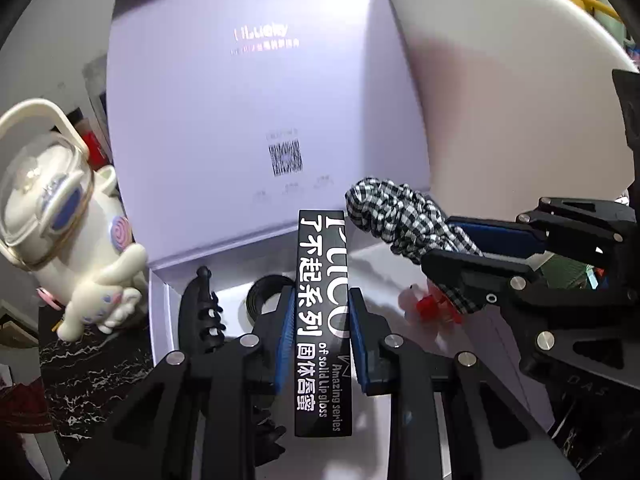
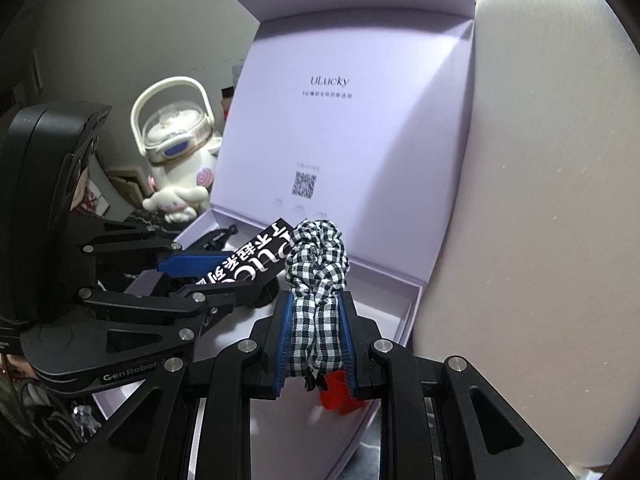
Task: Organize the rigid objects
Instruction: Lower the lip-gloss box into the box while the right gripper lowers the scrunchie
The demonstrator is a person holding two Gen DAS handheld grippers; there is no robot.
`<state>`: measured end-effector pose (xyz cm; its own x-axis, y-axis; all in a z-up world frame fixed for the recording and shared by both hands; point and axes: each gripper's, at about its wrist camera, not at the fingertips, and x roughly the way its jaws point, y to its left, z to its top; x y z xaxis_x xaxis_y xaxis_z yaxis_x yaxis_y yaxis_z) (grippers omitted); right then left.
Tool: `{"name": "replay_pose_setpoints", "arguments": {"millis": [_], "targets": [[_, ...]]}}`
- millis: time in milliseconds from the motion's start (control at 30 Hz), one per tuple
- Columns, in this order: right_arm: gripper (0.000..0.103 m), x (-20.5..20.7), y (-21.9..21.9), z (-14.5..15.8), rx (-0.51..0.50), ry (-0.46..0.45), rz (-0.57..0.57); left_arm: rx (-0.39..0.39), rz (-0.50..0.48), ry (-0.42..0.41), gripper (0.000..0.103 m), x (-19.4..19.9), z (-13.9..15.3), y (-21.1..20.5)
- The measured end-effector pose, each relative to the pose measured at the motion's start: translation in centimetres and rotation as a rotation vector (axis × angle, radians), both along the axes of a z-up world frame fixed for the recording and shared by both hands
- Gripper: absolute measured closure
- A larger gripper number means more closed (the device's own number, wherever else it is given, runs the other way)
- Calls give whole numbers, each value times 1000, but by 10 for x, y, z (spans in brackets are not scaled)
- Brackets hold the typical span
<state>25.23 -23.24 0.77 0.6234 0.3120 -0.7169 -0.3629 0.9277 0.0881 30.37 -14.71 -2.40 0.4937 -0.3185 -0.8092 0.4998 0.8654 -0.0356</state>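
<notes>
In the left wrist view, the left gripper [image 1: 320,312] clamped a black lip gloss box [image 1: 322,320] between narrow blue pads, above the open lavender box [image 1: 240,120]. A black hair claw [image 1: 200,312] lay at the tray's left wall and a black ring [image 1: 264,292] beside it. To the right, the right gripper [image 1: 456,244] pinched a checked scrunchie [image 1: 400,216] over a red item [image 1: 428,306].

In the right wrist view, the right gripper [image 2: 314,336] gripped the scrunchie [image 2: 318,272], jaws narrow. The left gripper [image 2: 208,276] held the lip gloss box [image 2: 248,268] just left. The tray's far right part [image 2: 384,304] lay bare; the upright lid [image 2: 340,120] bounded the far side.
</notes>
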Motion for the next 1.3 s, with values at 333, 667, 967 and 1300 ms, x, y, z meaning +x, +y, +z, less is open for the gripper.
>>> {"name": "replay_pose_setpoints", "arguments": {"millis": [333,667,967,1300], "targets": [[81,6,8,-23,-70,42,-16,35,7,45,78,15,-20,-6],[81,10,12,-33,-98,63,-22,59,10,57,78,23,-28,-17],[81,10,15,-34,-65,71,-32,8,14,47,78,10,-36,3],[78,1,11,-27,-73,52,-54,-7,63,-25,78,-9,-25,23]]}}
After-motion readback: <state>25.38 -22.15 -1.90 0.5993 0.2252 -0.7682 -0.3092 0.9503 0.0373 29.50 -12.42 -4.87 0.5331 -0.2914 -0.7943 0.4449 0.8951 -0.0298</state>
